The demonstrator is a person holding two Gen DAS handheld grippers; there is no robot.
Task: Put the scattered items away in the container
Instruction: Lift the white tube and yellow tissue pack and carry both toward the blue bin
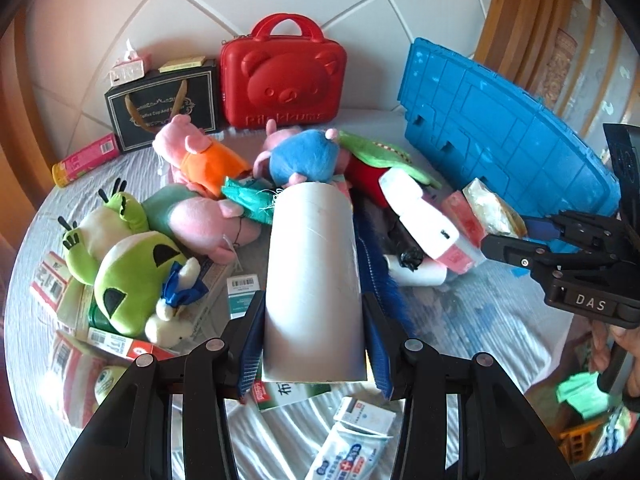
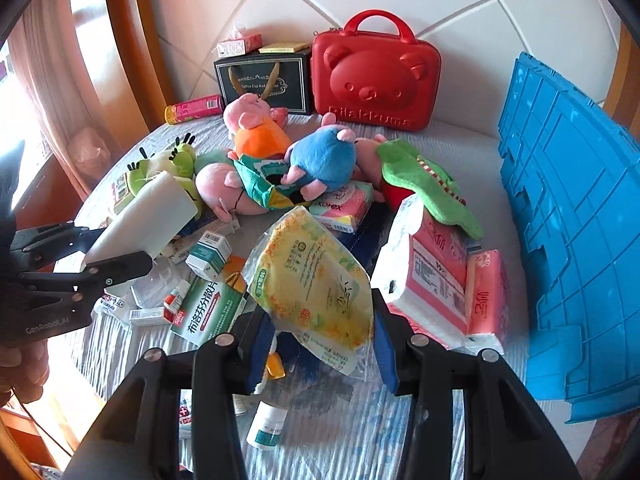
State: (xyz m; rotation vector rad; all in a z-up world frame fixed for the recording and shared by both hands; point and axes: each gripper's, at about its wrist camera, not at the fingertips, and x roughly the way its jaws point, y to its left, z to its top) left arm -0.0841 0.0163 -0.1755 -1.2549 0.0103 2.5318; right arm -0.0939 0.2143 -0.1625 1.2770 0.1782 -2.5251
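Note:
My left gripper (image 1: 314, 300) is shut on a white cylinder (image 1: 312, 264), lifted over the cluttered bed. In the right wrist view the same cylinder (image 2: 148, 216) shows at the left, in the left gripper (image 2: 116, 244). My right gripper (image 2: 318, 308) is shut on a yellow tissue pack (image 2: 316, 280), also raised off the bed. The left wrist view has that pack (image 1: 494, 208) at the right, with the right gripper (image 1: 508, 236) on it. A blue plastic crate (image 2: 572, 220) stands on the right side of the bed, and its wall (image 1: 500, 128) rises just behind the right gripper.
Plush toys (image 1: 296, 156) lie piled mid-bed: pink pigs, green frogs (image 1: 132, 280), a green crocodile (image 2: 424, 184). Pink tissue packs (image 2: 440, 280) sit beside the crate. Medicine boxes (image 2: 208, 312) and tubes are scattered near me. A red bear case (image 1: 284, 76), black gift bag (image 1: 160, 108) and pink can (image 1: 84, 160) line the headboard.

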